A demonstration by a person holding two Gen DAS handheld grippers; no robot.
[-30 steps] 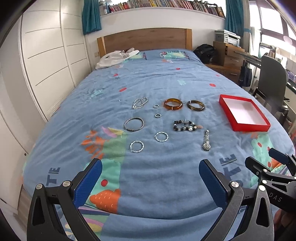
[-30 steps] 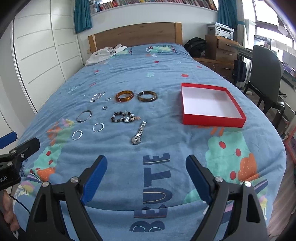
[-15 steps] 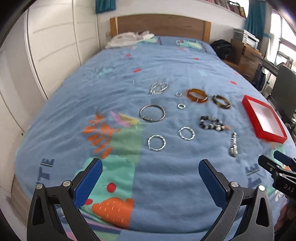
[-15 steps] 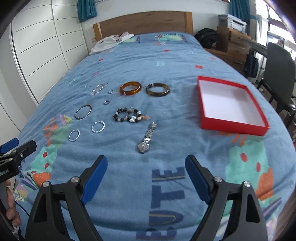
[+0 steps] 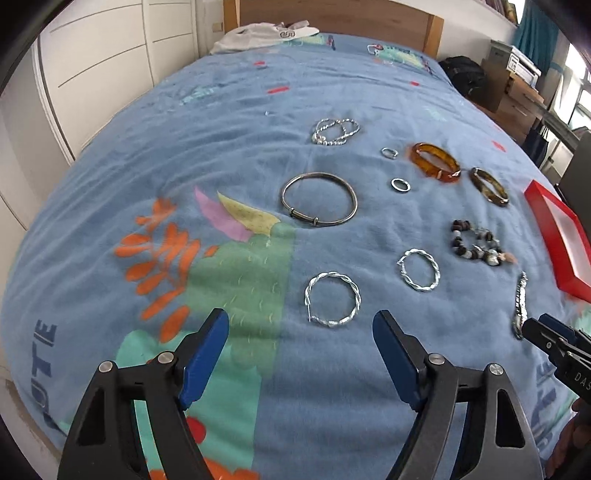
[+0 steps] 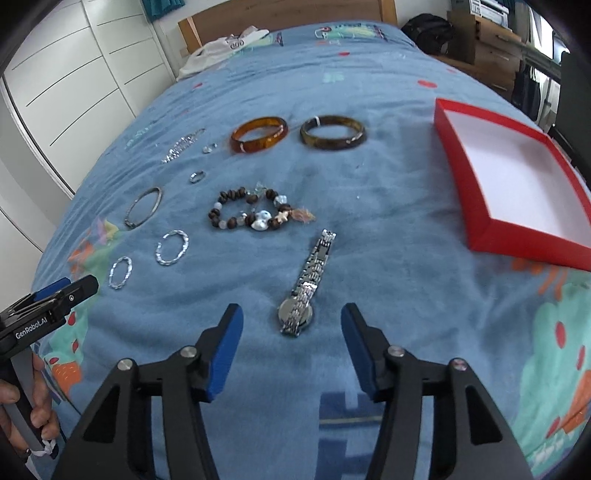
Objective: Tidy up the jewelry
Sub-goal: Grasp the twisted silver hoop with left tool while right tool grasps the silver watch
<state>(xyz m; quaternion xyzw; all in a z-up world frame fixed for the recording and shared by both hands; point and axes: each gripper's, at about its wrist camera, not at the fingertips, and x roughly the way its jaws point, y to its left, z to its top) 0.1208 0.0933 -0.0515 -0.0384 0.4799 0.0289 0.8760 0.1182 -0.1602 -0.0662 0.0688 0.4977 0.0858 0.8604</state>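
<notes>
Jewelry lies spread on a blue bedspread. My left gripper [image 5: 300, 326] is open and empty, just short of a twisted silver bangle [image 5: 332, 303]. A second twisted bangle [image 5: 419, 269], a plain silver bangle [image 5: 319, 199] and a beaded bracelet [image 5: 476, 245] lie beyond. My right gripper [image 6: 291, 325] is open and empty, its jaws either side of the face end of a silver watch [image 6: 308, 286]. An amber bangle [image 6: 259, 133], a dark bangle [image 6: 333, 132] and the beaded bracelet [image 6: 255, 213] lie farther off. An empty red box [image 6: 517, 181] sits to the right.
Two small rings [image 5: 400, 184] and a silver chain bracelet [image 5: 336, 132] lie toward the headboard. White clothing [image 5: 258, 35] rests near the wooden headboard. A white wardrobe [image 5: 92, 74] runs along the left. A desk and chair [image 6: 569, 92] stand to the right of the bed.
Both grippers have moved forward and down toward the bedspread. The left one has closed in on the near twisted bangle, the right one on the watch. Both jaws have narrowed somewhat.
</notes>
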